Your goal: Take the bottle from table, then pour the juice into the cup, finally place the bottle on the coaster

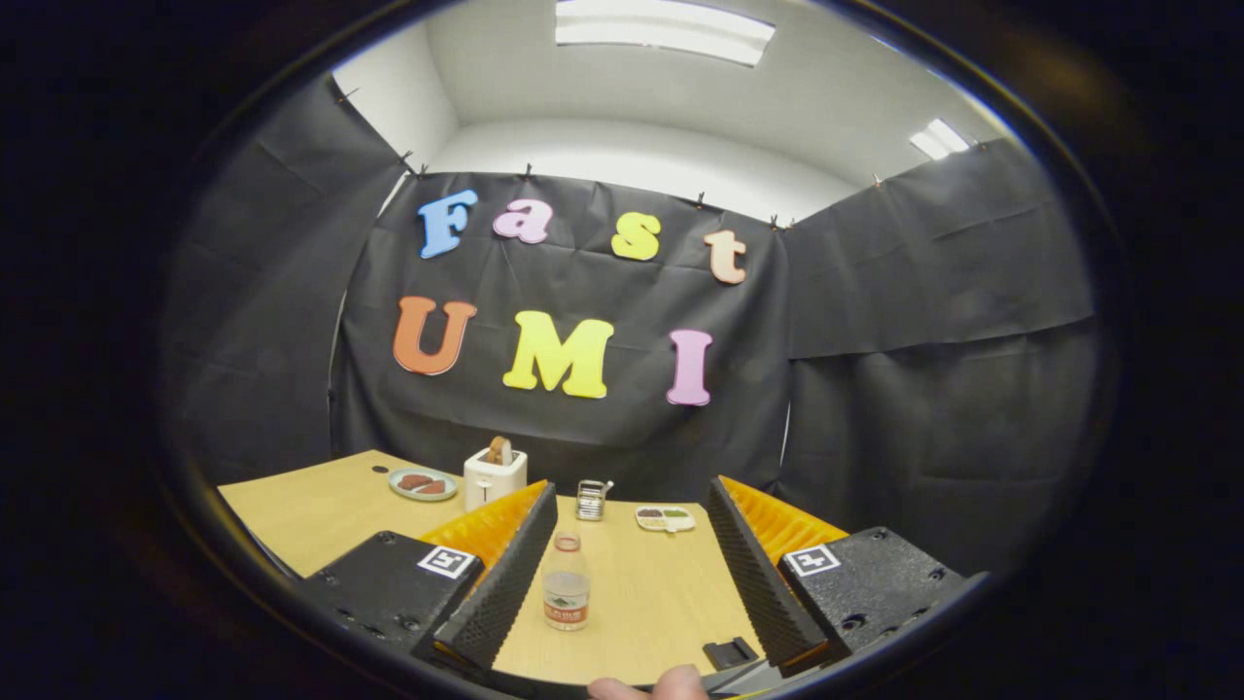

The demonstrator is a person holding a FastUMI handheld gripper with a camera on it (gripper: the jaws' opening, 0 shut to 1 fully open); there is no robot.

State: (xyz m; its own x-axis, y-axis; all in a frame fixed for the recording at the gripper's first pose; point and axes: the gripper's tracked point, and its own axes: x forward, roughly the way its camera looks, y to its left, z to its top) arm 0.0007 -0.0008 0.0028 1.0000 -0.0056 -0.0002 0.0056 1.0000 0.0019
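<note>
Hidden and unclear parts on the desk

The near edge of the desk point(321, 506) is lying behind the gripper point(630, 559) body, and a fingertip point(649, 686) is showing only partly there. The contents of the small dish point(666, 518) near the far edge are reading too small to tell.

The gripper view rides low over the wooden table point(311, 506), looking level toward the booth wall at twelve o'clock. The gripper point(627, 574) fingers, spread apart, frame the near tabletop.

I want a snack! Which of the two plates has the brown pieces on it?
The round plate left of the toaster. The small tray past the cup holds dark and green bits. The open tool has the bottle between its fingers, untouched.
</note>
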